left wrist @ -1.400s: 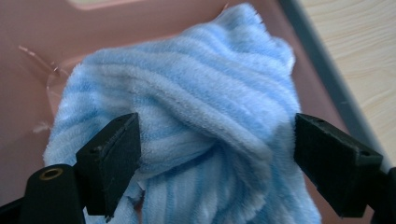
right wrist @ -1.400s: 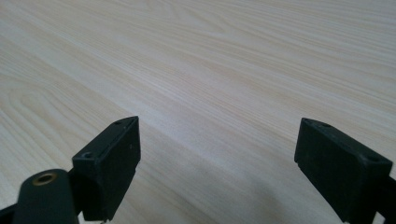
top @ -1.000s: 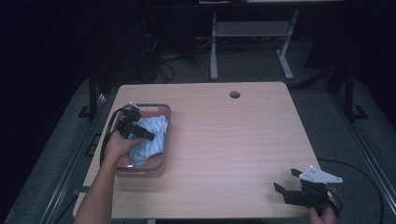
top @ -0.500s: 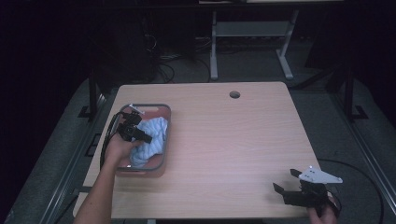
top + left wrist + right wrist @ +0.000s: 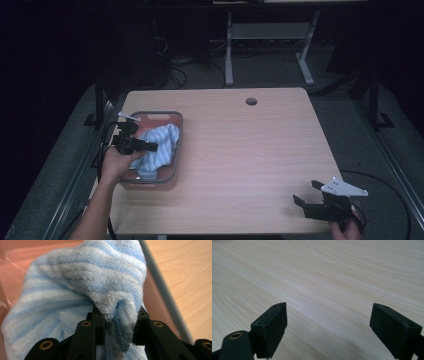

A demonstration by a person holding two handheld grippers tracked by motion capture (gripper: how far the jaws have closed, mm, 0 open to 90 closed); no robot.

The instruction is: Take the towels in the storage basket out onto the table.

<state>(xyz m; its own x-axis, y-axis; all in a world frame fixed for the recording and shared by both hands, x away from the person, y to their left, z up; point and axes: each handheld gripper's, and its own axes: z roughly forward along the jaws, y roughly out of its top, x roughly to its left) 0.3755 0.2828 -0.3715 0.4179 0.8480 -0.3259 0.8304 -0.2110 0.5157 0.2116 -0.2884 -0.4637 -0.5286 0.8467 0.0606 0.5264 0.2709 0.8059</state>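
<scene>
A light wooden table [image 5: 240, 165] is standing under the high camera, with a small round hole [image 5: 251, 101] near its far edge. At the table's left side a shallow tray [image 5: 172, 120] with a grey rim and a reddish-pink bottom is sitting, and a towel [image 5: 159, 150] is lying bunched up inside it.

The towel is soft terry cloth, striped in pale blue and white, with a looped, nubbly surface. It is heaped in loose folds rather than lying flat, and one rounded ridge is rising toward the tray's far right corner.

The left gripper [image 5: 159, 147] is reaching into the tray from the left, held by the person's left hand [image 5: 116, 162]. In the left gripper view its jaws are clenching a thick fold of the towel [image 5: 117, 312]; the cloth is puckering and bulging up between the two black pads, and the tray's grey rim [image 5: 160, 287] is running along the right with bare table beyond it.

The right gripper [image 5: 307, 195] is resting low over the table's near right corner, well apart from the tray. Its jaws are standing wide apart and gripping nothing, with bare wood grain [image 5: 329, 285] showing between them.
</scene>
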